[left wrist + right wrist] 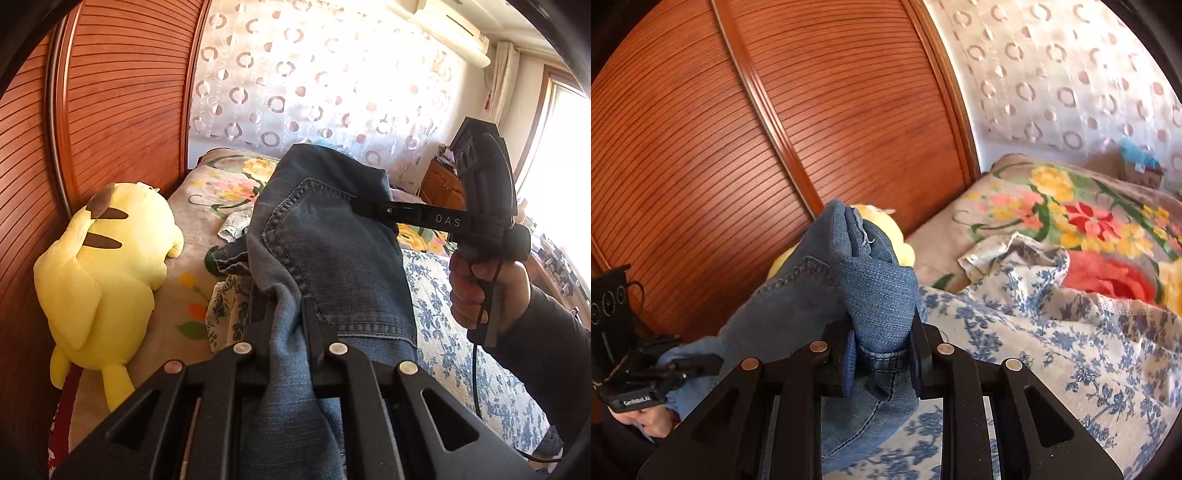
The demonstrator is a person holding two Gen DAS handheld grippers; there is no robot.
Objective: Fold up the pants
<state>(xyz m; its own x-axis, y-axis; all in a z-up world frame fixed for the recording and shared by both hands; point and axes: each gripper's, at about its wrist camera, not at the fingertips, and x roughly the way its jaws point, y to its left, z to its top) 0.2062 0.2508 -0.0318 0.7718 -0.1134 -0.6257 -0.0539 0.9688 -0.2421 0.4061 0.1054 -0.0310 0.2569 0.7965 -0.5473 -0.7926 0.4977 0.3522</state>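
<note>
The pants [325,251], blue denim, are being held clear above the bed [461,332], bunched between the two tools and hanging in folds rather than lying flat. The left tongs [288,321] are being kept closed on a thin pinch of denim, with cloth draping down over the tool body. The right tongs [882,354] are being kept clamped on a thicker roll of the fabric, a hemmed or banded edge showing between the pads; in the left wrist view the same tool is seen reaching into the cloth from the right, with the person's hand [480,291] on its handle. A yellow plush toy [107,266] is lying by the wooden wardrobe doors [775,129], near the hanging cloth, and a blue-flowered sheet [1052,350] is spread below. The step in hand is judged to be carrying the garment to be laid out. For this to be done well, both pinches should be kept firm, the two tools drawn apart until the held edge is taut, and the cloth lowered onto the sheet clear of the toy, so that no crease is being trapped before the fold.
</note>
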